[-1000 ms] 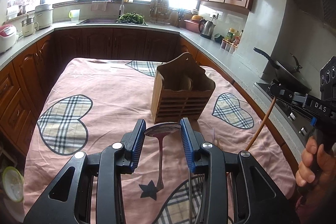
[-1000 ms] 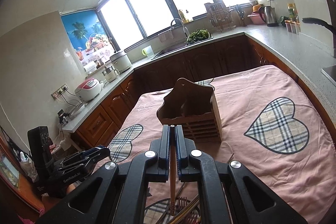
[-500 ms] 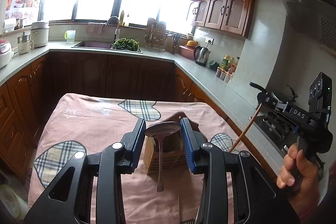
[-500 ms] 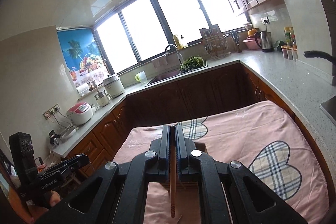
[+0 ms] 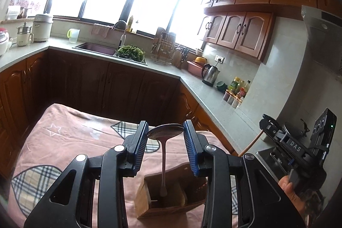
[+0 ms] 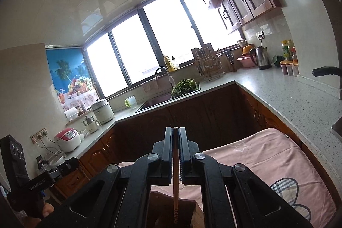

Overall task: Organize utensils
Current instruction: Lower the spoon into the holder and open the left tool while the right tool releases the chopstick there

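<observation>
My left gripper (image 5: pixel 165 131) is shut on the bowl of a metal spoon (image 5: pixel 164 153), whose handle hangs straight down over an open compartment of the wooden utensil holder (image 5: pixel 168 198). The handle tip looks level with the holder's rim. My right gripper (image 6: pixel 175 130) is shut on a wooden chopstick (image 6: pixel 175 181) that hangs down over the same wooden holder (image 6: pixel 158 206), its lower end near the opening. In the left wrist view the right gripper (image 5: pixel 265 121) appears at the right with the chopstick (image 5: pixel 252 142) slanting below it.
The holder stands on a table under a pink cloth (image 5: pixel 70 138) with plaid hearts. Dark wooden cabinets and a grey counter (image 6: pixel 284 95) run behind and to the right, with a sink (image 5: pixel 96 49), kettle (image 5: pixel 210 74) and bottles. A hand (image 5: pixel 288 191) holds the right gripper.
Both grippers rose and moved forward over the holder, carrying the spoon and the chopstick. The holder now sits directly beneath them instead of ahead. Both grips are unchanged.
</observation>
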Available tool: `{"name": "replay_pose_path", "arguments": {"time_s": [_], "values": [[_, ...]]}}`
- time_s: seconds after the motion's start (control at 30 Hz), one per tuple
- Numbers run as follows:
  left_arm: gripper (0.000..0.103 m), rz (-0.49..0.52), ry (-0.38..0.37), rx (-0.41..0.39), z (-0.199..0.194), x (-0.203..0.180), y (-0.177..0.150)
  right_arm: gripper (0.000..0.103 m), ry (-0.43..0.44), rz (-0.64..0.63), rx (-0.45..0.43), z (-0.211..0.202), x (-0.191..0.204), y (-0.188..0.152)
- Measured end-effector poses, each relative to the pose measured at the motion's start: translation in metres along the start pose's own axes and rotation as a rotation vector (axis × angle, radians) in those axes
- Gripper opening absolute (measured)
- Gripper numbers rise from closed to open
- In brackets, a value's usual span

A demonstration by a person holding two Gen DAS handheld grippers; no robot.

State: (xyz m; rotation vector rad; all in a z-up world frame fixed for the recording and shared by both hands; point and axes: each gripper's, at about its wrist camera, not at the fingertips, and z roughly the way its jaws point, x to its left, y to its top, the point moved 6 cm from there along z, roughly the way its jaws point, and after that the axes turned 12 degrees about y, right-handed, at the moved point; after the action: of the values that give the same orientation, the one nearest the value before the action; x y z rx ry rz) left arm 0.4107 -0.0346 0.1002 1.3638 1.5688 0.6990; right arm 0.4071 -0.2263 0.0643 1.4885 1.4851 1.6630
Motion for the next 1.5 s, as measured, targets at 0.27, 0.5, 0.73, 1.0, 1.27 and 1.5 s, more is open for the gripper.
{"name": "replay_pose_path", "arguments": {"time_s": [0.27, 0.5, 0.73, 1.0, 1.27, 1.5], "values": [[0.033, -0.044, 0.037, 0.024, 0.041, 0.014, -0.033, 0.005, -0.005, 0.046, 0.056, 0.034, -0.030, -0.055], [0.033, -0.047, 0.043, 0.052, 0.059, 0.016, -0.060, 0.005, -0.027, 0.038, 0.078, 0.039, -0.035, -0.076], [0.033, -0.014, 0.046, 0.106, 0.072, 0.009, -0.078, 0.006, -0.029, 0.061, 0.118, 0.044, -0.039, -0.082], [0.033, -0.020, 0.044, 0.135, 0.074, 0.008, -0.080, 0.010, -0.023, 0.071, 0.154, 0.046, -0.039, -0.086], [0.054, -0.018, 0.061, 0.146, 0.071, 0.009, -0.078, 0.033, -0.019, 0.102, 0.168, 0.043, -0.041, -0.088], [0.079, -0.012, 0.069, 0.168, 0.063, 0.010, -0.080, 0.069, 0.014, 0.160, 0.162, 0.034, -0.040, -0.086]]}}
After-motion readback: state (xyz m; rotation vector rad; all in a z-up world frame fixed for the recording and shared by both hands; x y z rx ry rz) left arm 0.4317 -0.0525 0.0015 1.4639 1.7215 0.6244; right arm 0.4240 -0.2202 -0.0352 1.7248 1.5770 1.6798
